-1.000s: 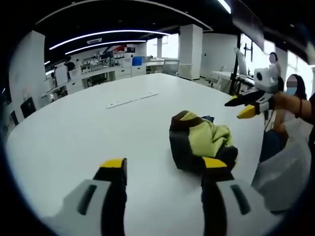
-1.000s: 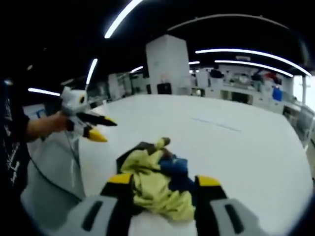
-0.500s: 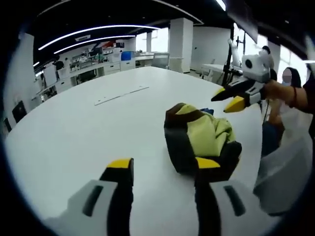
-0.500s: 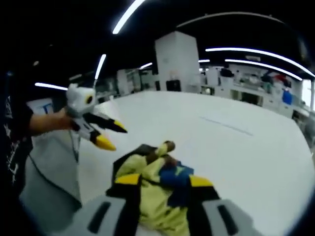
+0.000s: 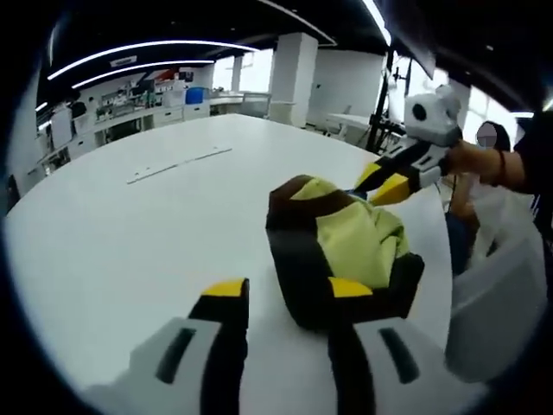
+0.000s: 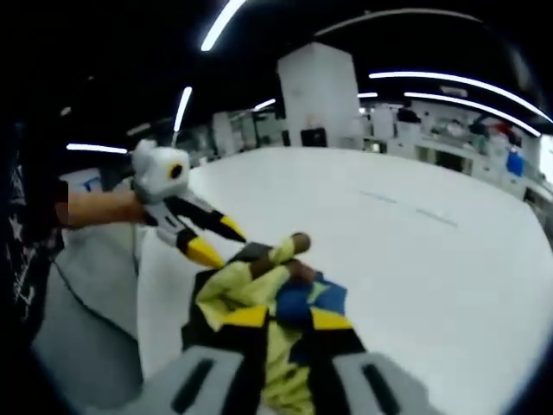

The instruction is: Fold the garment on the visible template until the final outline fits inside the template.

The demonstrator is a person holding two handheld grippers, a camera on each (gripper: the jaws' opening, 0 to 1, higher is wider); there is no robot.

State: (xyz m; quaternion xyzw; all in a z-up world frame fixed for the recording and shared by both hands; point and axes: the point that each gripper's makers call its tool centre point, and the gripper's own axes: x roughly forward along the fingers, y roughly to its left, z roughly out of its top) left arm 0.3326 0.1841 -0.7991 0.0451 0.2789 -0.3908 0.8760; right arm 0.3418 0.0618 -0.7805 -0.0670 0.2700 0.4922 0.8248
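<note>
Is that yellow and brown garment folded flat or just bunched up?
Bunched up. The garment sits as a rumpled heap on the white table, with uneven folds and a blue patch showing in the right gripper view.

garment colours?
Yellow-green, dark brown and blue garment; best in the right gripper view.

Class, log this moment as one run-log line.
garment: crumpled heap on table, unfolded | left gripper: open, near garment | right gripper: at garment
</note>
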